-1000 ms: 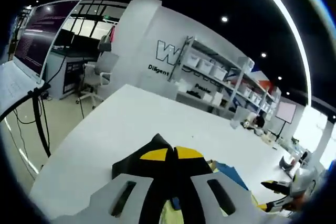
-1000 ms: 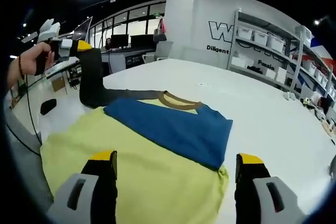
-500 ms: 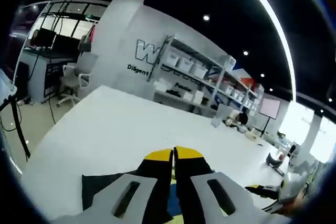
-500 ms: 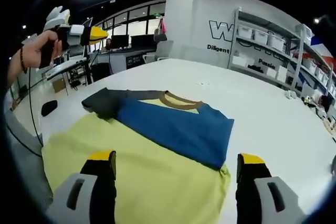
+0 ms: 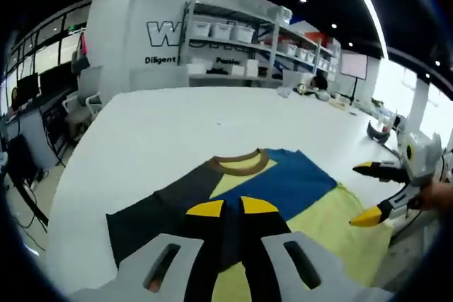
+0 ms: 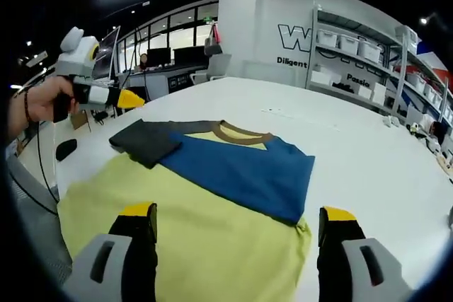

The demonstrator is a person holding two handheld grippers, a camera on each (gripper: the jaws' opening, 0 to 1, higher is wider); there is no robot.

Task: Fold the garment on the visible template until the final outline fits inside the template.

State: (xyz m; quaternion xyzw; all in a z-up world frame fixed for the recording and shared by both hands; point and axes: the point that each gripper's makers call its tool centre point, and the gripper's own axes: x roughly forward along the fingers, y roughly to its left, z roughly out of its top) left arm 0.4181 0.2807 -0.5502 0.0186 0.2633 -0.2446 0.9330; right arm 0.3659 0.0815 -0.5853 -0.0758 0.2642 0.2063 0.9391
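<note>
In your left gripper view, your left tool [image 5: 232, 208] rises from the bottom centre with its 2 yellow-tipped jaws almost together, only a thin slit between them and nothing caught there. Beyond those tips lies the colour-block T-shirt of pale yellow, blue and dark grey cloth with a tan collar [image 5: 248, 182], spread flat on the wide white desk [image 5: 163, 125] across the lower middle of the frame. Its dark grey sleeve [image 5: 145, 217] reaches toward the lower left, and the blue panel sits right of the collar. At the right edge of that frame your right tool [image 5: 379, 192] comes in, its 2 yellow tips well apart and empty, just past the yellow hem. In your right gripper view, the right tool [image 6: 237, 218] shows its 2 jaws standing wide at the lower left and lower right, holding nothing, with the yellow body of the shirt [image 6: 212, 224] between and under them. The grey sleeve [image 6: 147, 143] is folded in over the shirt at the centre left of the frame, lying against the blue panel. Your left tool [image 6: 113, 97] hovers at the upper left, gripped in your hand [image 6: 39, 104], above the desk [image 6: 368, 153] and apart from the cloth. I cannot make out a template outline on the desk.
</note>
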